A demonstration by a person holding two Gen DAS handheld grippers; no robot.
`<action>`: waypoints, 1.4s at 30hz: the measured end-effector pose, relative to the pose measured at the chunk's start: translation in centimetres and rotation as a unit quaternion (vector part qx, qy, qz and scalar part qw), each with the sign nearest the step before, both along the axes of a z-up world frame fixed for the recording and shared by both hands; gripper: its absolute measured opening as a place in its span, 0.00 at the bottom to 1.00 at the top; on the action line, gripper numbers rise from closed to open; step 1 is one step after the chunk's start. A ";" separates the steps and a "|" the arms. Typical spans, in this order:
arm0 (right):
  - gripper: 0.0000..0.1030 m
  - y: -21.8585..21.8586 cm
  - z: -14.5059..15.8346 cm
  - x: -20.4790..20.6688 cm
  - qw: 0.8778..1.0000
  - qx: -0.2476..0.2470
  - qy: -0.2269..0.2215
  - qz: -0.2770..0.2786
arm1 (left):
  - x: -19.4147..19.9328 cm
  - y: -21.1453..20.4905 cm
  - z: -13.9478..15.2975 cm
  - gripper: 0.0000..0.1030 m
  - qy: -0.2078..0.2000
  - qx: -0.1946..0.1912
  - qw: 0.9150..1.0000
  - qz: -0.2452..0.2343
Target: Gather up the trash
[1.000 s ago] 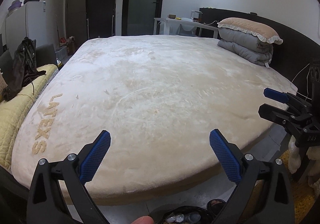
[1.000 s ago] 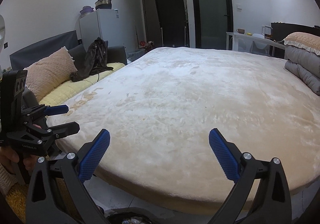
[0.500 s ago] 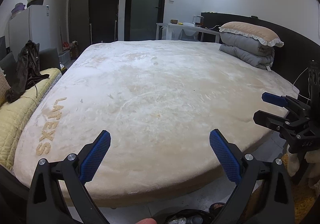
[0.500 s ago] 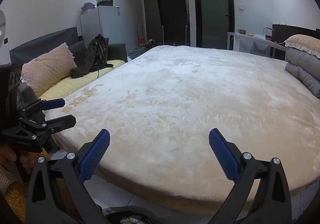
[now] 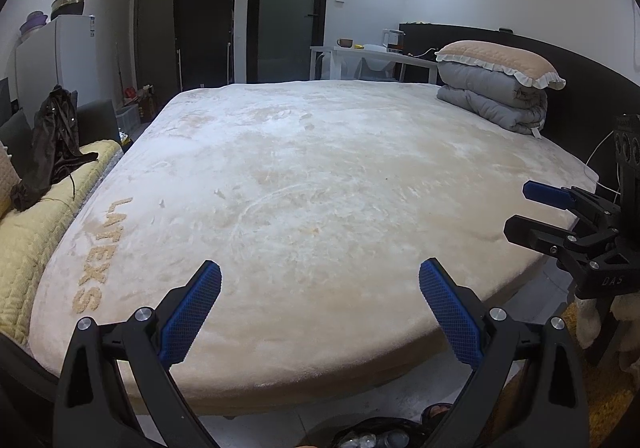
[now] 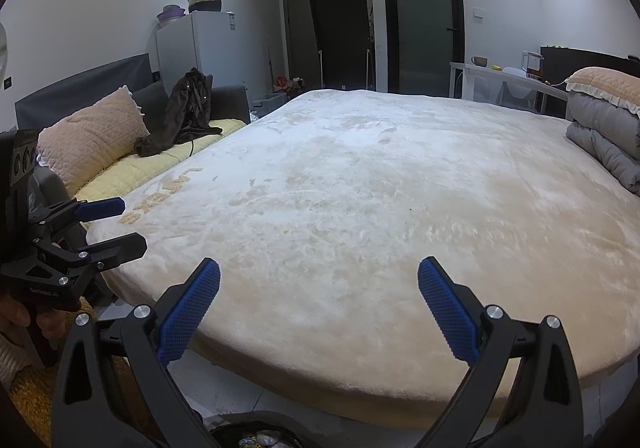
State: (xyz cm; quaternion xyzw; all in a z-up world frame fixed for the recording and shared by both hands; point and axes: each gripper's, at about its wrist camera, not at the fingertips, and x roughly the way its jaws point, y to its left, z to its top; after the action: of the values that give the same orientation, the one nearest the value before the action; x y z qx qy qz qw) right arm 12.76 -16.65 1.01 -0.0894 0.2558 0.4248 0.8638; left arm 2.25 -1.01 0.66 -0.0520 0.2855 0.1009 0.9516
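Observation:
A black trash bag (image 5: 372, 434) with crumpled items inside sits on the floor under my grippers, also at the bottom of the right wrist view (image 6: 256, 438). My left gripper (image 5: 319, 288) hangs open and empty over the near edge of the cream plush bed (image 5: 320, 167). My right gripper (image 6: 319, 286) is open and empty too, and shows at the right edge of the left wrist view (image 5: 532, 211). The left gripper (image 6: 112, 226) appears at the left of the right wrist view. A tiny dark speck (image 5: 386, 179) and a small yellowish crumb (image 5: 316, 232) lie mid-bed.
A folded grey quilt with a pillow (image 5: 496, 95) lies by the dark headboard. A sofa with a yellow cover (image 5: 36, 232), a dark jacket (image 5: 52, 143) and a pillow (image 6: 88, 135) runs along the bed's left. A white table (image 5: 372, 55) and fridge (image 6: 200, 47) stand behind.
Both views have tilted up slightly, so the trash bag sits lower in frame and the bed fills more. Both grippers stay open, and the fingertip at the bottom edge has gone.

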 end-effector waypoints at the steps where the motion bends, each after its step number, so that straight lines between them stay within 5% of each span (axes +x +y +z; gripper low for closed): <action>1: 0.95 0.0 0.0 -0.1 1.000 0.000 -0.001 0.000 | 0.0 0.0 0.0 0.94 0.000 0.000 1.000 0.000; 42: 0.95 -0.2 -0.2 0.1 1.000 -0.007 0.002 -0.002 | 0.0 0.1 -0.3 0.94 0.006 0.001 1.000 0.002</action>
State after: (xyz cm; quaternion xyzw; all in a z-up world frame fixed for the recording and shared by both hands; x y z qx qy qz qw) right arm 12.89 -16.90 0.77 -0.0935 0.2609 0.4213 0.8635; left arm 2.24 -0.88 0.35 -0.0510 0.2911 0.1032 0.9497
